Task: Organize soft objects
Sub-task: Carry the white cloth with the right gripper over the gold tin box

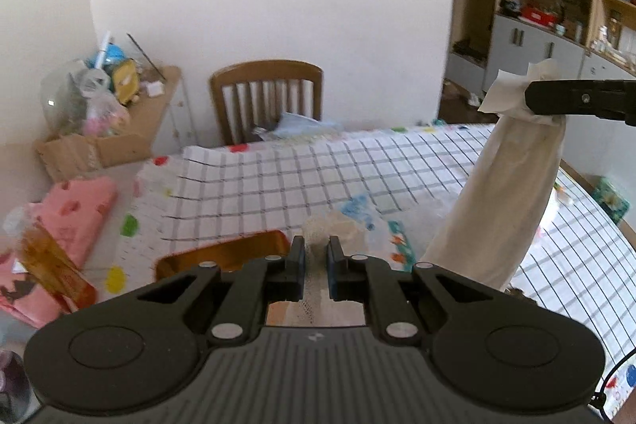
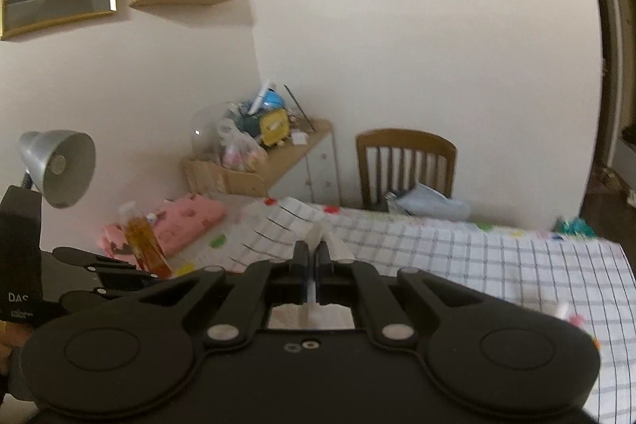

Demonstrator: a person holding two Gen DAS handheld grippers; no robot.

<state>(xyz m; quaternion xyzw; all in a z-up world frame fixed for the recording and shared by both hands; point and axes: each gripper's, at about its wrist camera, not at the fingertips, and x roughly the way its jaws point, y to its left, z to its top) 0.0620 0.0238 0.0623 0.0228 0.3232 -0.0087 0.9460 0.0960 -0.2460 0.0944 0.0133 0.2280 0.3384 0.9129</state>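
Note:
A cream cloth (image 1: 501, 201) hangs in the air above the checked tablecloth (image 1: 278, 181). My right gripper (image 1: 530, 98) is shut on its upper corner and holds it high at the right. My left gripper (image 1: 317, 249) is shut on a lower part of the same cloth, whose woven edge (image 1: 318, 225) shows between the fingers. In the right wrist view my right gripper (image 2: 312, 253) pinches a thin white fold of the cloth (image 2: 332, 245), and the left gripper's body (image 2: 103, 271) shows at the lower left.
A wooden chair (image 1: 266, 94) with a blue item on its seat stands behind the table. A pink folded cloth (image 1: 75, 213) and an amber bottle (image 1: 55, 265) lie at the left. A cluttered side cabinet (image 1: 119, 106) stands by the wall. A desk lamp (image 2: 59, 165) is at the left.

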